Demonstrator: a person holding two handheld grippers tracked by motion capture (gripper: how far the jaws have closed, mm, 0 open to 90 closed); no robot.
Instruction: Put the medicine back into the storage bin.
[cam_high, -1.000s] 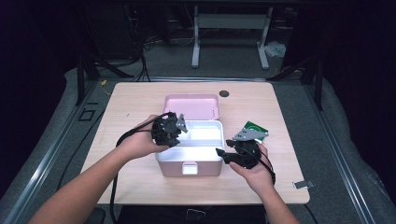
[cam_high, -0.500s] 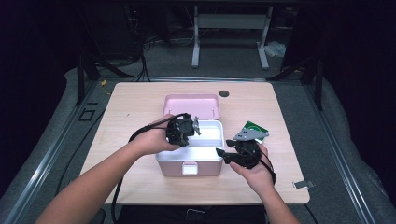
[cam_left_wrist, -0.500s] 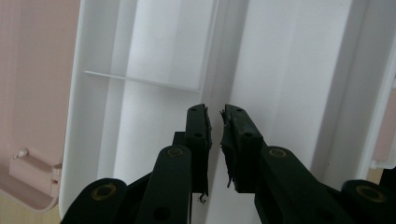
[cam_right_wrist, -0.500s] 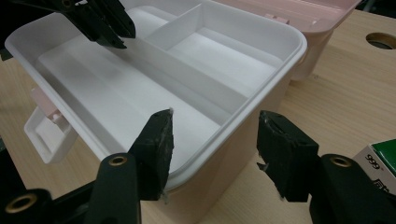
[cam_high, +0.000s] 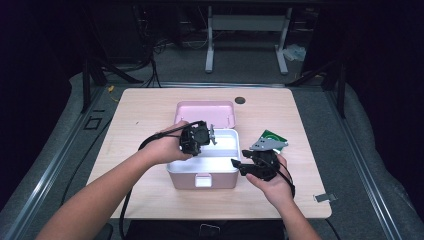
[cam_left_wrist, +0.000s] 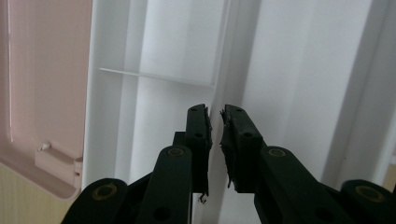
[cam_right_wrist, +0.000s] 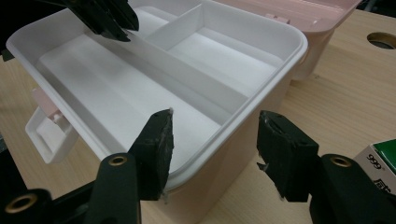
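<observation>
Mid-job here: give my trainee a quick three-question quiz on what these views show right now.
1. True or false: the pink box's lid is open.
2. Which part does the left gripper close around? A) the latch B) the white tray's long divider C) the green packet
3. The right gripper's open jaws straddle the box's ____.

Key: 1 true; 2 B; 3 wall, one jaw inside the rim and one outside.

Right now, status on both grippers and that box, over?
Left gripper nearly shut on the divider of the white tray. Right gripper open, straddling the pink box's rim. Green carton beside it, clear.
</observation>
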